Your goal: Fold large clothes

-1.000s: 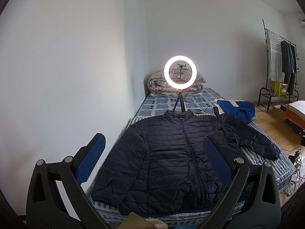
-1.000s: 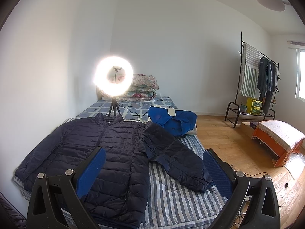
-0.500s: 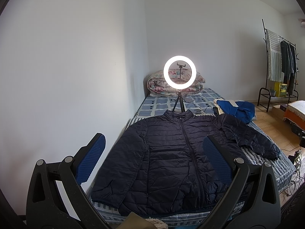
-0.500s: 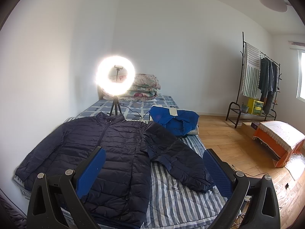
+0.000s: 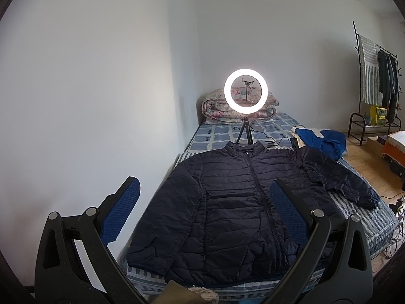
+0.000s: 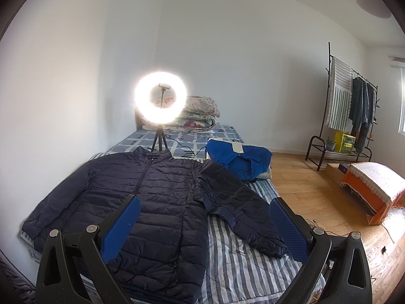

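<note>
Almost nothing has changed: your left claw point(image 5: 205, 212) and right claw point(image 6: 205, 225) still hang wide and empty before the unfolded navy jacket point(image 5: 240, 202) at frame centre, so folding has not begun.

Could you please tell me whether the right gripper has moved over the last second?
Yes, slightly. In the right wrist view the ring light and navy jacket have drifted a little rightward in the frame, so the right gripper has turned or shifted slightly left.
</note>
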{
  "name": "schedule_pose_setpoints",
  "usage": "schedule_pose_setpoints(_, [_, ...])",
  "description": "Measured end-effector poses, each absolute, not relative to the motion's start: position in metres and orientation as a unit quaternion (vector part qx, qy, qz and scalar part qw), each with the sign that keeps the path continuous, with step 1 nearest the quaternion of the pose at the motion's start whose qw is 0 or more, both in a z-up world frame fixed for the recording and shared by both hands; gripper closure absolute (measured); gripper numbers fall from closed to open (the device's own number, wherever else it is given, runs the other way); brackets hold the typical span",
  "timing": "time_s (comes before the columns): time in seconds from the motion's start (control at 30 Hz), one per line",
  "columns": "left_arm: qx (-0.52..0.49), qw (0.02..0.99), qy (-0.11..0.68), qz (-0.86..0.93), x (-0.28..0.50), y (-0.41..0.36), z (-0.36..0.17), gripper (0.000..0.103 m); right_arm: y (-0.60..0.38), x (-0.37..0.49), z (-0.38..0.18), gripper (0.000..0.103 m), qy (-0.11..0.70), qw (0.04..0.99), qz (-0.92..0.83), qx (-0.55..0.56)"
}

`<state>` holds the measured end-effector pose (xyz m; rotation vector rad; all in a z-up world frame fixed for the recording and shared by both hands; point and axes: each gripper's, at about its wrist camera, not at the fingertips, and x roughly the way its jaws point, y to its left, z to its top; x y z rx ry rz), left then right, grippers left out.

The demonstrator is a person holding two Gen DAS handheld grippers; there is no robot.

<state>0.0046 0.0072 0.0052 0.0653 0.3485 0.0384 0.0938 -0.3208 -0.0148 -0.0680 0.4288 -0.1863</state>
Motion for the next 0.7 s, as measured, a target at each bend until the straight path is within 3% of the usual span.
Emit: schedule_pose_setpoints(0.7, [0.004,0.974,0.199,0.105,-0.005,0.089,-0.034,0.000,-0.234,0.166,-0.036,0.000,0.207,0.972,0.062,-0.090])
